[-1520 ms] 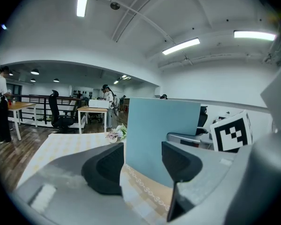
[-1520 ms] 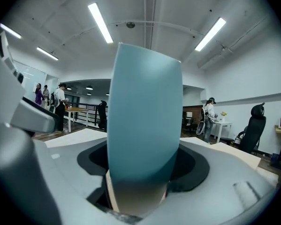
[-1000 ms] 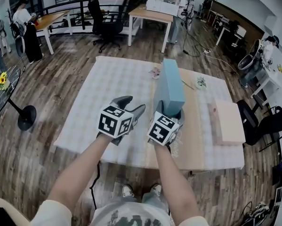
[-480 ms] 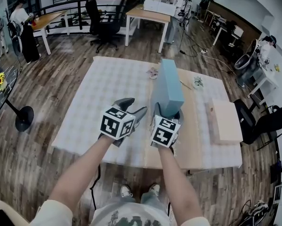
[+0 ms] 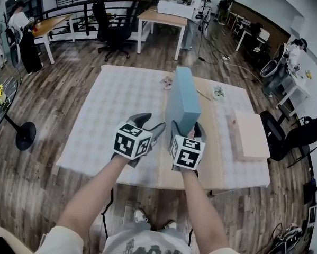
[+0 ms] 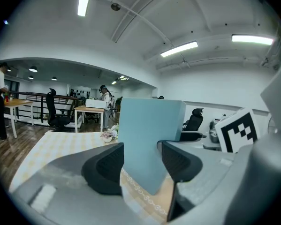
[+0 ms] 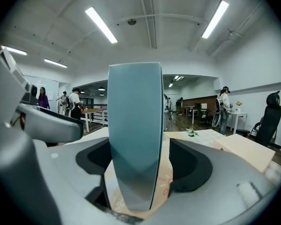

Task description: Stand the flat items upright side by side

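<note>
A light blue flat slab (image 5: 182, 97) stands upright on its edge on the table, running away from me. My right gripper (image 5: 186, 127) straddles its near end, and its jaws are opening. In the right gripper view the slab (image 7: 133, 125) rises between the pads, with a thin gap on its right side. My left gripper (image 5: 149, 121) hovers open just left of the slab with nothing in it. In the left gripper view the slab (image 6: 147, 139) shows beyond the left gripper's spread jaws. A beige flat board (image 5: 252, 134) lies flat at the table's right.
A pale checked cloth (image 5: 110, 99) covers the table, with a wooden strip (image 5: 214, 142) under the slab. A small flower ornament (image 5: 166, 82) and a green one (image 5: 218, 92) sit at the far side. Desks, chairs and people stand beyond the table.
The right gripper's jaws have spread a little around the slab, which stays standing. The left gripper has hardly moved. My view has shifted slightly.
</note>
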The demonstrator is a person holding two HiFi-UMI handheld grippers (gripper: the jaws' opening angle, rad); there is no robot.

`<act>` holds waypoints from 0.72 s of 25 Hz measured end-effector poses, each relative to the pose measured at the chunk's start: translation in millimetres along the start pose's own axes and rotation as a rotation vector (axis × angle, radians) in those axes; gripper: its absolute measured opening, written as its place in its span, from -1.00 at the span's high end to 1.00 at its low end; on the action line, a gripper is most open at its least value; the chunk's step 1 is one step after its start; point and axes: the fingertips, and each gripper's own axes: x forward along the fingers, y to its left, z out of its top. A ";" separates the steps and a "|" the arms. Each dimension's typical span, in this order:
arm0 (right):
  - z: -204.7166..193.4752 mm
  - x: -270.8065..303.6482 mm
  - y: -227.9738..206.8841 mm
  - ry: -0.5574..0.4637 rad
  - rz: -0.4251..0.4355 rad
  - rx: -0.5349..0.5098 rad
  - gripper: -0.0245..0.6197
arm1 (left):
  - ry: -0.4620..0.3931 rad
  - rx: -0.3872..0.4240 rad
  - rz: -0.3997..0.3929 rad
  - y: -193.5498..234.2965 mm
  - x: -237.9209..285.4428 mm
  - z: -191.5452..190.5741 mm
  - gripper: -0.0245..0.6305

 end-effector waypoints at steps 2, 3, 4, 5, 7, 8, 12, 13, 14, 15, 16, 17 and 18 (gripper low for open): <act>2.9 -7.8 1.3 -0.010 0.045 -0.003 -0.23 | 0.001 0.004 0.001 -5.9 0.7 0.6 0.16; 4.0 -12.1 1.7 -0.015 0.069 -0.001 -0.23 | 0.000 0.007 0.003 -9.0 0.8 1.2 0.16; 4.8 -16.8 1.3 -0.019 0.092 0.003 -0.23 | 0.000 0.009 0.007 -12.4 0.9 1.9 0.16; 5.6 -21.9 -0.4 -0.024 0.111 0.009 -0.22 | -0.001 0.011 0.011 -16.3 1.1 2.4 0.16; 7.4 -33.6 -8.8 -0.033 0.136 0.017 -0.23 | -0.002 0.018 0.020 -26.6 1.6 3.5 0.16; 8.2 -40.0 -14.8 -0.037 0.142 0.021 -0.23 | -0.003 0.021 0.024 -32.4 1.5 3.8 0.16; 9.3 -67.7 -48.7 -0.047 0.151 0.046 -0.22 | 0.000 0.030 0.044 -60.7 2.2 1.6 0.16; 8.8 -75.5 -59.4 -0.048 0.151 0.052 -0.22 | -0.001 0.033 0.047 -69.6 3.6 1.1 0.16; 8.0 -83.4 -70.6 -0.048 0.150 0.056 -0.22 | -0.002 0.036 0.049 -79.4 5.5 0.9 0.16; 6.7 -91.4 -82.2 -0.048 0.148 0.057 -0.22 | -0.003 0.039 0.049 -89.7 7.8 1.1 0.16; 4.9 -99.3 -94.3 -0.046 0.145 0.057 -0.22 | -0.004 0.043 0.048 -100.5 10.6 1.4 0.16; 3.1 -106.9 -106.9 -0.043 0.139 0.058 -0.22 | -0.003 0.046 0.046 -111.5 13.8 1.9 0.16; 1.2 -114.5 -119.6 -0.040 0.134 0.061 -0.22 | 0.000 0.050 0.041 -123.0 17.7 2.7 0.16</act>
